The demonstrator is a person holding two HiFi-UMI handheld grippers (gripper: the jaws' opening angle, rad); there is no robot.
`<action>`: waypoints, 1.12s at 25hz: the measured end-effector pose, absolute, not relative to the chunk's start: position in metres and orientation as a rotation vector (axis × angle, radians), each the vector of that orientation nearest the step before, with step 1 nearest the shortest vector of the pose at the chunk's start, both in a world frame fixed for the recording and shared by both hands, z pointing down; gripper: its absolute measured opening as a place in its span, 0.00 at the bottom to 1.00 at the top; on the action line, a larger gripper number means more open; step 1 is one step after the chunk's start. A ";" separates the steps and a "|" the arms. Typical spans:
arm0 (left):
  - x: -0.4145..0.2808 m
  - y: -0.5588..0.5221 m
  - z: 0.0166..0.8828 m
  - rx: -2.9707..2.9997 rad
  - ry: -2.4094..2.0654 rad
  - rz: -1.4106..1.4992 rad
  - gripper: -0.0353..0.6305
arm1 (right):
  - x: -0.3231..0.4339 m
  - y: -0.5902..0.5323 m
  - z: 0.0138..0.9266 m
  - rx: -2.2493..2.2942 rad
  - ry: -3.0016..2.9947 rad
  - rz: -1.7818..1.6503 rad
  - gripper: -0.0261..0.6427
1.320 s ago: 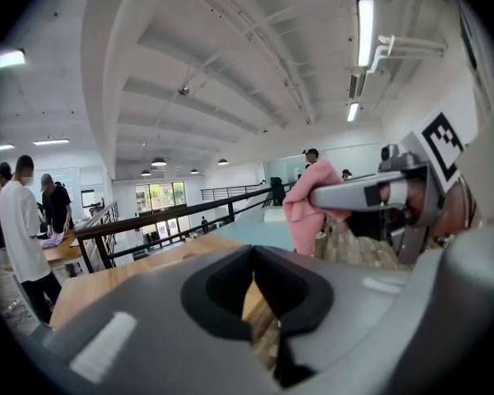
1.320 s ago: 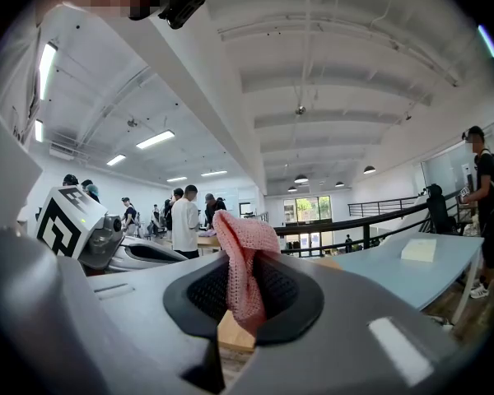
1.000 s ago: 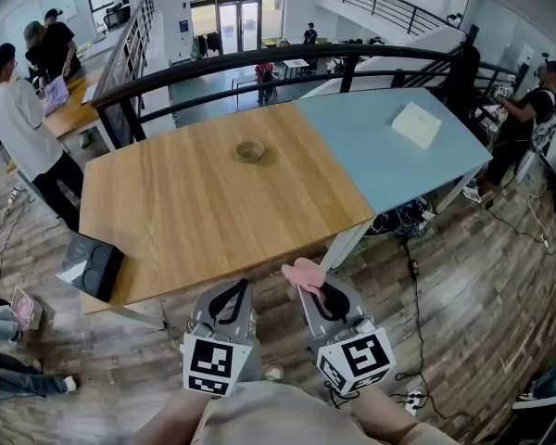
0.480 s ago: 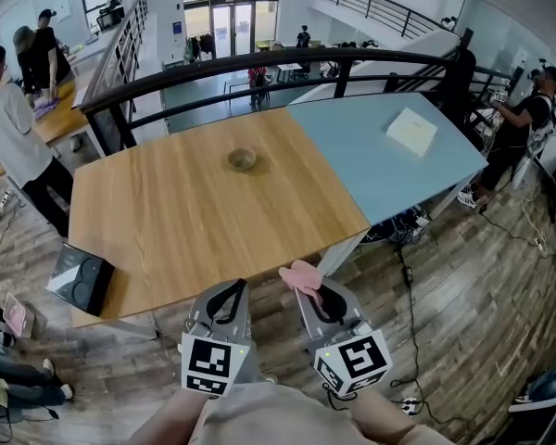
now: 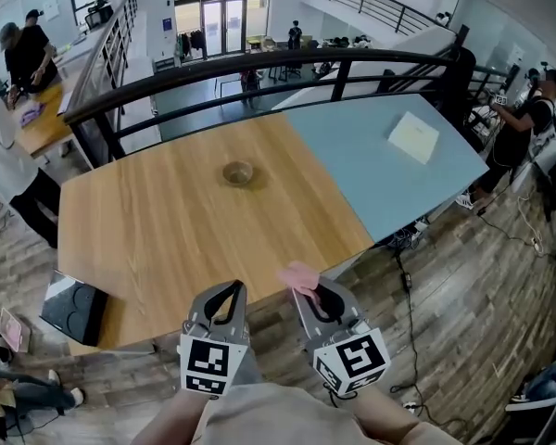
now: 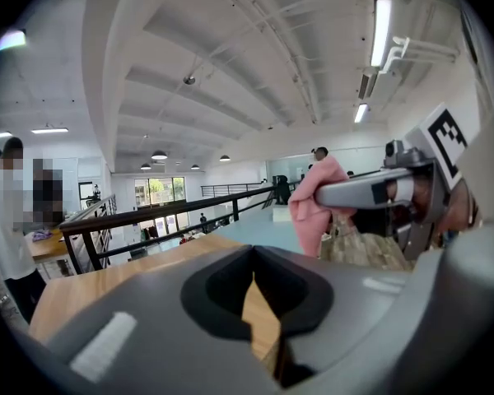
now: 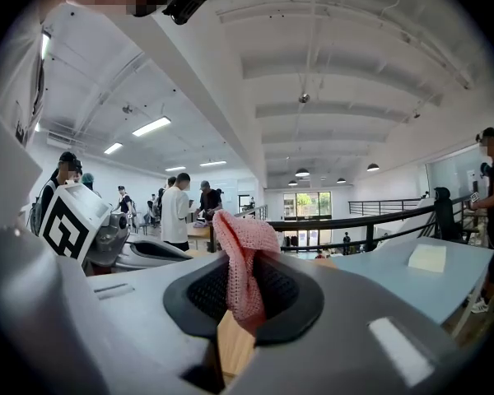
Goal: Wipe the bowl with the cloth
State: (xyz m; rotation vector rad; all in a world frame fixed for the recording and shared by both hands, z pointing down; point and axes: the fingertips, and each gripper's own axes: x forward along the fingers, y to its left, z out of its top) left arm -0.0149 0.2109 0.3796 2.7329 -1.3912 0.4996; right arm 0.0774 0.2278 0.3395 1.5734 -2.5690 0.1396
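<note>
Since a second ago the counter [image 5: 167,239] has drawn nearer in the head view. Its near edge now meets the gripper tips, and the bowl sits lower in the picture. The grippers themselves have kept their places at the bottom of that view, side by side.

The left gripper [image 5: 230,290] has its fingers clenched together with nothing between them. The right gripper [image 5: 304,290] has its fingers grasping the pink cloth [image 5: 298,274], which sticks up out of the tips and folds over.

On the counter's near left corner lies a black tray [image 5: 71,307]. The bowl [image 5: 238,172] stands upright around the middle of the wooden part, well apart from both grippers and the cloth. On the blue part to the right rests a flat white box [image 5: 413,137]. A dark railing [image 5: 259,70] runs behind the counter, and people stand beyond it at the left and far right.
</note>
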 end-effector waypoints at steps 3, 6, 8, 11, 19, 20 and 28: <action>-0.022 0.172 0.376 2.731 -1.395 0.500 0.06 | 0.068 0.189 0.337 1.555 -2.564 0.138 0.10; -0.034 0.138 0.371 2.724 -1.403 0.505 0.06 | 0.058 0.154 0.333 1.546 -2.568 0.140 0.10; -0.044 0.117 0.369 2.715 -1.407 0.510 0.06 | 0.049 0.132 0.332 1.541 -2.570 0.144 0.10; -0.057 0.084 0.370 2.704 -1.405 0.512 0.06 | 0.034 0.097 0.332 1.520 -2.569 0.146 0.10; -0.080 0.007 0.374 2.701 -1.362 0.516 0.06 | 0.004 0.016 0.334 1.512 -2.548 0.162 0.10; -0.083 -0.002 0.376 2.702 -1.357 0.519 0.06 | 0.002 0.007 0.335 1.515 -2.543 0.164 0.10; -0.092 -0.047 0.392 2.687 -1.336 0.527 0.06 | 0.001 -0.038 0.347 1.551 -2.500 0.180 0.10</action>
